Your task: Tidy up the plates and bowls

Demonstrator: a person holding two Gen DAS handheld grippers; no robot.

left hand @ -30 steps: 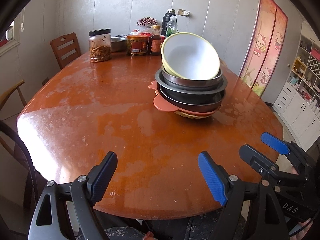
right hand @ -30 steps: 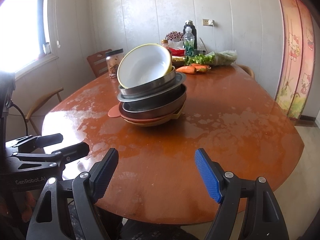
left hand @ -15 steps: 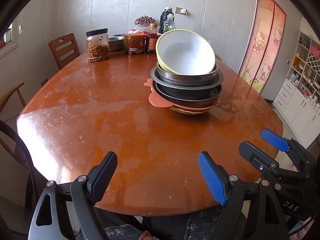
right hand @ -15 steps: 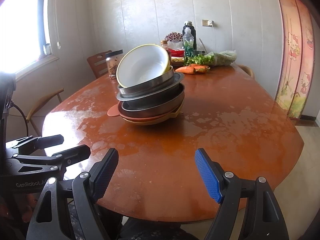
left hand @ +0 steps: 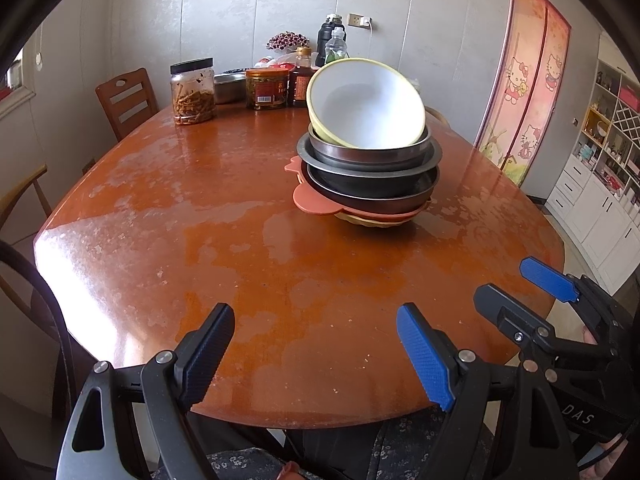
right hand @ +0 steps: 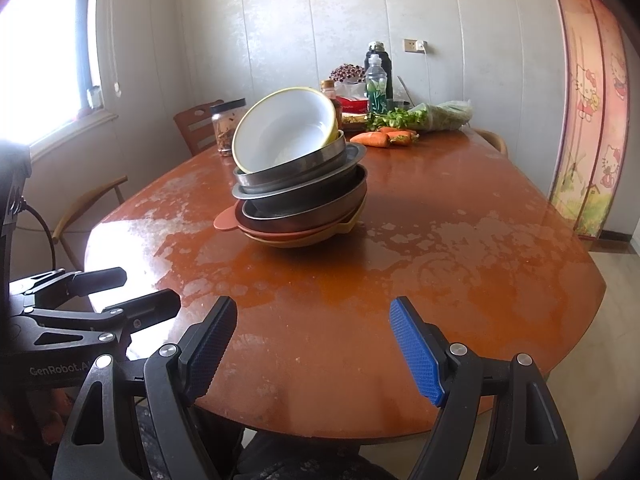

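A stack of dishes stands on the brown table (left hand: 240,264). On top a yellow bowl with a white inside (left hand: 366,110) (right hand: 286,128) lies tilted. Under it are several steel bowls (left hand: 370,168) (right hand: 304,196), then an orange plate (left hand: 316,202) (right hand: 226,220) and a yellow one at the bottom. My left gripper (left hand: 316,354) is open and empty over the table's near edge, well short of the stack. My right gripper (right hand: 312,350) is open and empty, also at the near edge. Each gripper shows in the other's view: the right gripper (left hand: 516,284), the left gripper (right hand: 120,288).
At the table's far end stand a jar of snacks (left hand: 192,92), a red-labelled jar (left hand: 266,88), bottles (right hand: 376,80), carrots (right hand: 386,138) and bagged greens (right hand: 436,114). Wooden chairs (left hand: 126,100) stand at the left. A white cabinet (left hand: 600,208) is at the right.
Both grippers have drifted slightly, so the stack sits a little lower and nearer in the views. The jaws have stayed open and the dishes have not moved.
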